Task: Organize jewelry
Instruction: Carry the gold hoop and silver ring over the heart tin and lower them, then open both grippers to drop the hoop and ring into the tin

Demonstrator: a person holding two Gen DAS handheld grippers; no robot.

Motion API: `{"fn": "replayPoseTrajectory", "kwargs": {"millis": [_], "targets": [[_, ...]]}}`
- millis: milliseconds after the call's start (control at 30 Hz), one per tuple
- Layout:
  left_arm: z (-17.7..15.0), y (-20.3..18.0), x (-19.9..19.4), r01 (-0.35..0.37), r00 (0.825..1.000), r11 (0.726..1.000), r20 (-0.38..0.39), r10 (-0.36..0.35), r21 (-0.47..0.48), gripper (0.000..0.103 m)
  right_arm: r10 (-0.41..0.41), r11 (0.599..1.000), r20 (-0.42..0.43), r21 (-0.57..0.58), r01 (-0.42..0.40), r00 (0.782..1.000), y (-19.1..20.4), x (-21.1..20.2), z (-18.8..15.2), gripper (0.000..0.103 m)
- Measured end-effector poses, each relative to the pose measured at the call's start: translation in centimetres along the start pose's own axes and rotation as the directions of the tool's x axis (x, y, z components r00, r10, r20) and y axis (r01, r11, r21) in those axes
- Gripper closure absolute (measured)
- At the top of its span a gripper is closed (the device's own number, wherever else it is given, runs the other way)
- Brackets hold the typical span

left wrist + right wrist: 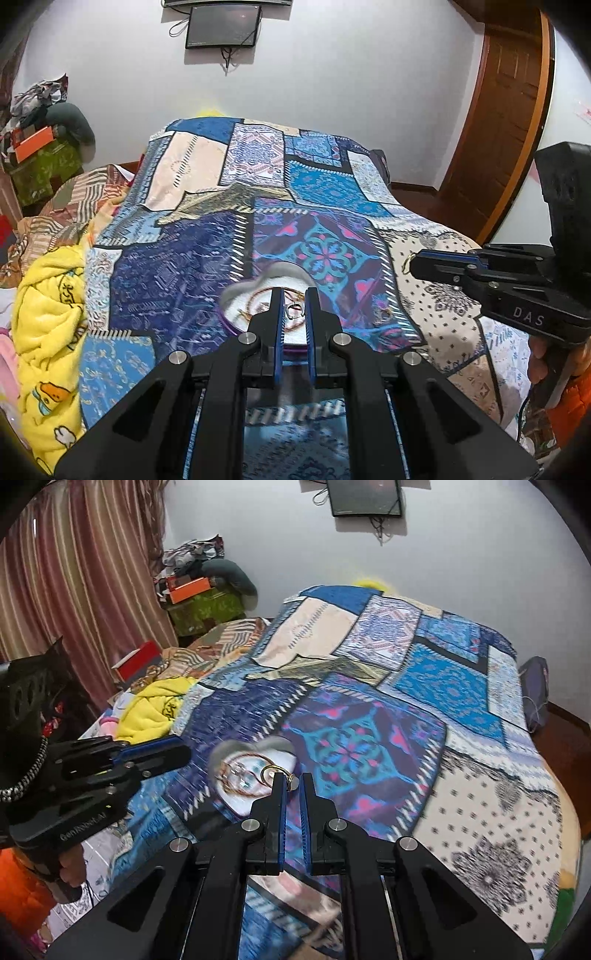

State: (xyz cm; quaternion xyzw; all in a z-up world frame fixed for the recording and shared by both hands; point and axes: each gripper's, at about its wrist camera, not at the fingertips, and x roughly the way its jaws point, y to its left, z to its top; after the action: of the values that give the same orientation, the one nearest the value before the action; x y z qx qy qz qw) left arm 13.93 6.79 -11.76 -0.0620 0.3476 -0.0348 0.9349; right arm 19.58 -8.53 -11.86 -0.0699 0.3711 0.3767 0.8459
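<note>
While flat, ring (275, 772) beside dish (242, 799).

Open quilt (184, 266) around heart-shaped dish (236, 295); yellow blanket (48, 314) crowding left edge

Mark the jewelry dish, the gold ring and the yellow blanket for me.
jewelry dish (236, 803): right wrist view, on its white near inside.
gold ring (271, 771): right wrist view, on the band, inside the dish by the gripper tips.
yellow blanket (48, 314): left wrist view, on its bunched middle.
</note>
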Motion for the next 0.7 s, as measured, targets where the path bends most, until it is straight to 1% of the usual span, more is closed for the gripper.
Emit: {"fn": "replayPoseTrajectory", "kwargs": {"millis": [167,333,433,700], "targets": [[0.5,1.9,1.2,-0.001,1.000,1.000,-0.014,0.000,-0.012,0.094,0.027,1.000,-0.026,-0.007,-0.027,0.999,1.2,2.5,0.7,0.097],[0.5,3.4,3.1,0.029,0.998,0.999,-0.051,-0.030,-0.035,0.094,0.036,0.999,-0.076,-0.009,-0.036,0.996,1.7,5.3,0.9,0.097],[0.4,4.2,4.5,0.055,0.995,0.997,-0.079,-0.059,-0.054,0.094,0.030,0.999,-0.099,-0.013,-0.031,0.995,1.8,6.3,0.8,0.097],[0.1,5.0,6.6,0.083,0.989,0.994,-0.116,-0.091,-0.071,0.094,0.029,0.999,-0.138,-0.018,-0.032,0.990,1.8,8.3,0.6,0.097]]}}
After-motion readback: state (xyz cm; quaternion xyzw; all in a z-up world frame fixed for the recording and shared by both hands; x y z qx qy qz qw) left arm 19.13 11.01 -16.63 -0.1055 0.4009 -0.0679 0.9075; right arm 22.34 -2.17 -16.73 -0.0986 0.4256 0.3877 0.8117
